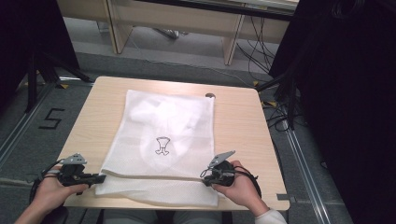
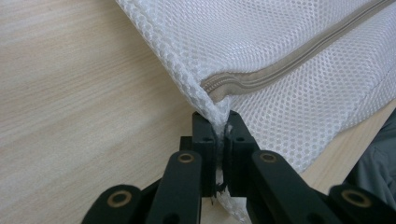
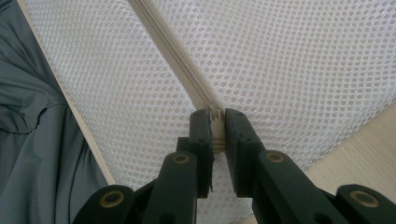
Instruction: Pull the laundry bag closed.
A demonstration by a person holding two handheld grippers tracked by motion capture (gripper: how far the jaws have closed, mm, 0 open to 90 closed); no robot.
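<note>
Mesh bag: white, lies flat in the middle of the table, its near edge folded over at the near table edge; a small black outline print sits on its centre.
Zipper: beige, runs along the near fold of the bag from left to right.
Left gripper: jaws narrow, clamped on the bag's near left corner, just beside the zipper's end.
Right gripper: jaws narrow, pinching the zipper at the bag's near right corner.
Hands: one on each gripper, at the near table edge.
Table: light wood, bare to the left and right of the bag.
Floor: grey, a black 5 marked at far left.
</note>
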